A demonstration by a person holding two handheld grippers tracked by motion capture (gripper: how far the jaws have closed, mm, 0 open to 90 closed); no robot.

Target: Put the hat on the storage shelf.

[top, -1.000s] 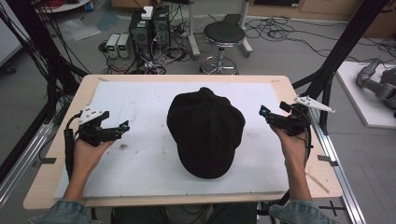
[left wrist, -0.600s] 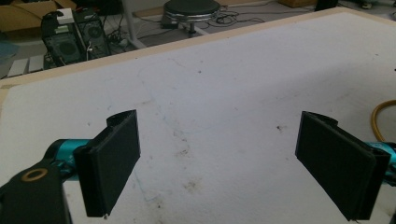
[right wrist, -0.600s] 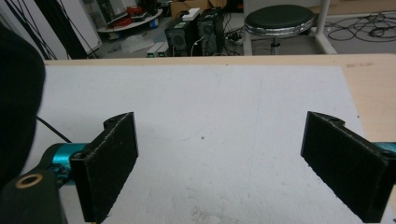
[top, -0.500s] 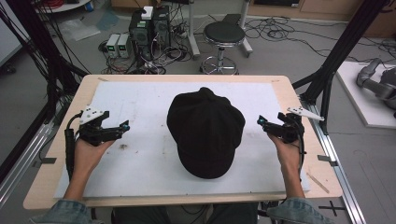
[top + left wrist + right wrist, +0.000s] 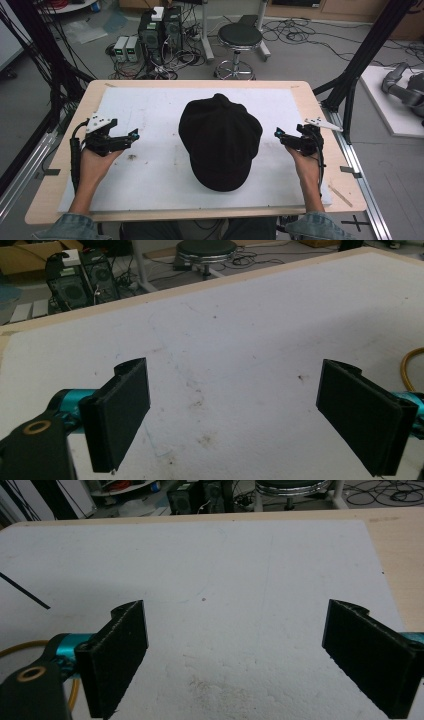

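My left gripper (image 5: 133, 136) hovers low over the left part of the white board (image 5: 150, 110), jaws wide open with nothing between them (image 5: 232, 415). My right gripper (image 5: 278, 134) is over the board's right part, pointing inward, and is also open and empty (image 5: 235, 655). Both gripper views look across bare, lightly stained board. Between the two grippers in the high view is a black cap (image 5: 220, 142) on the person's head, which hides the middle of the board.
The board lies on a wooden table (image 5: 320, 105). A yellow cable (image 5: 407, 370) curls at the right edge of the left gripper view. Beyond the far edge stand a stool (image 5: 240, 37) and computer boxes (image 5: 160, 25). Black frame posts (image 5: 360, 65) flank the table.
My right gripper has come down a little toward the person's side of the table. The left gripper has hardly moved. Both stay open.
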